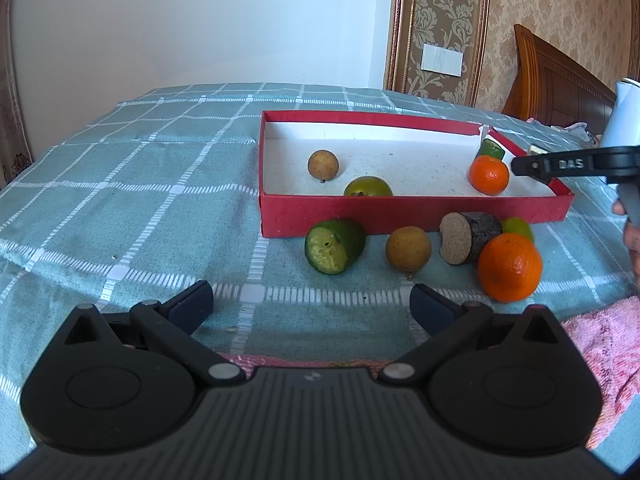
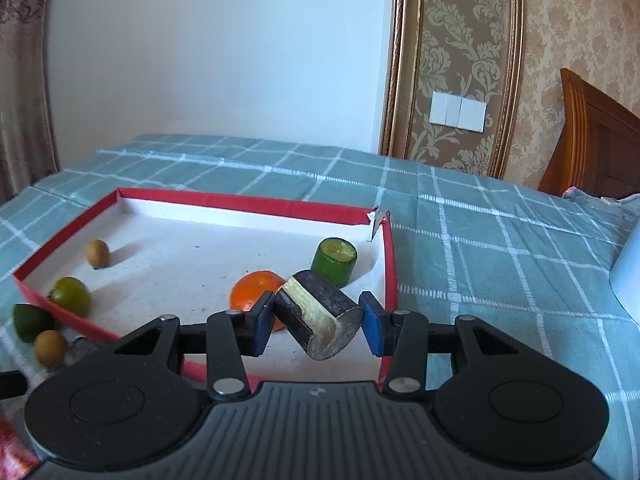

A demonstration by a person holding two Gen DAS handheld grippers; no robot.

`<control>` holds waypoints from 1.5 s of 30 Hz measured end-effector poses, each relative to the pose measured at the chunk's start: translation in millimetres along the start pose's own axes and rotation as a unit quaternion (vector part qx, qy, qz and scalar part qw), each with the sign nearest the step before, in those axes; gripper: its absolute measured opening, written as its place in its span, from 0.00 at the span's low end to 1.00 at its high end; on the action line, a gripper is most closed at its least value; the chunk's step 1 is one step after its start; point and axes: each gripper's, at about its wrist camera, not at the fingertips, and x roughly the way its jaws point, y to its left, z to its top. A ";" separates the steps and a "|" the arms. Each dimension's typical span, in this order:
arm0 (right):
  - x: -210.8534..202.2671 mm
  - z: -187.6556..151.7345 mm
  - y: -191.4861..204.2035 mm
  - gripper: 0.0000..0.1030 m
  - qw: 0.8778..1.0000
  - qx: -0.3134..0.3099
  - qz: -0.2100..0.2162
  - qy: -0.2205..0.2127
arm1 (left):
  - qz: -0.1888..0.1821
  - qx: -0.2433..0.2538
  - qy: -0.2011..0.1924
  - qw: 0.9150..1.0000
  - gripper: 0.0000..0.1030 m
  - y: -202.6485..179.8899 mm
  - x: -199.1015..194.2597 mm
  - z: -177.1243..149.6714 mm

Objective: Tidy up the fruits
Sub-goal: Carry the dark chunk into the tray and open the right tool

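Observation:
A red box (image 1: 400, 210) with a white floor lies on the checked cloth. In it are a brown round fruit (image 1: 323, 164), a green fruit (image 1: 368, 187), an orange (image 1: 489, 174) and a green cut piece (image 1: 492, 149). In front of it lie a green cut fruit (image 1: 335, 245), a brown fruit (image 1: 408, 249), a dark cut piece (image 1: 470, 237), an orange (image 1: 509, 267) and a green fruit (image 1: 518, 227). My left gripper (image 1: 312, 306) is open, low before them. My right gripper (image 2: 316, 322) is shut on a dark cut cylinder (image 2: 318, 320) above the box's right end (image 2: 390, 264); its arm shows in the left wrist view (image 1: 572, 165).
A pink towel (image 1: 604, 360) lies at the right near edge. A white jug (image 2: 626, 276) stands right of the box. A wooden headboard (image 1: 556, 80) and wallpapered wall are behind.

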 end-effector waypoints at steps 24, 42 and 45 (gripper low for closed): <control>16.0 -2.9 -7.3 0.44 0.999 0.017 -0.019 0.027 | 0.003 0.002 0.001 1.000 1.00 -0.9 0.2 0.3; 15.3 -6.2 -8.0 0.45 0.999 0.013 -0.019 0.025 | 0.003 0.002 0.001 1.000 1.00 -1.5 0.2 0.3; 12.6 -6.0 -8.0 0.49 1.000 0.013 -0.013 0.023 | 0.003 0.002 0.001 1.000 1.00 -1.6 0.2 0.3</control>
